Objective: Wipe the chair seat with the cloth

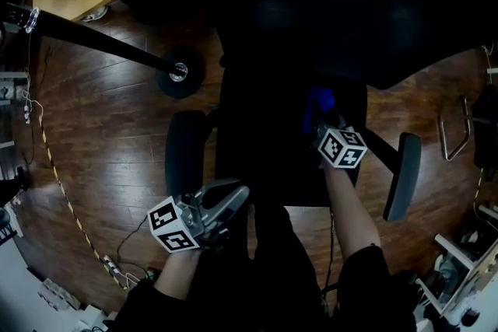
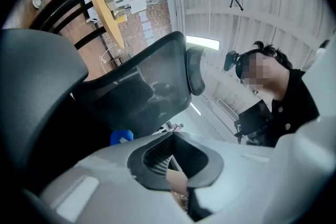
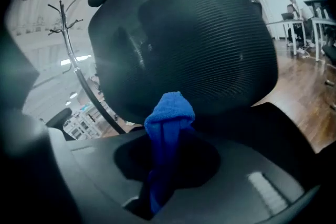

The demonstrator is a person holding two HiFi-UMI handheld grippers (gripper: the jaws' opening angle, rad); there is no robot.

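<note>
Right hand-held gripper (image 1: pixel 324 123) around blue cloth (image 3: pixel 169 113)

Left gripper (image 2: pixel 177 157), jaws seemingly together, faces the chair's mesh backrest (image 2: pixel 142 92) (blue cloth (image 2: pixel 121 137) just beneath it).

Cloth (image 3: pixel 169 113): blue, soft-piled, gathered into a narrow upright bunch. It is clamped between the closed jaws of the right gripper (image 3: pixel 167 136), and its rounded fold stands above the jaw tips. In the head view it is seen as a small blue patch over the rear right part of the seat, close to the backrest. Whether it touches the seat cannot be told. Chair seat (image 1: pixel 264 144): black, belonging to an office chair, roughly square and level, very dark in the head view. In the right gripper view it is seen just beyond and below the cloth.
</note>
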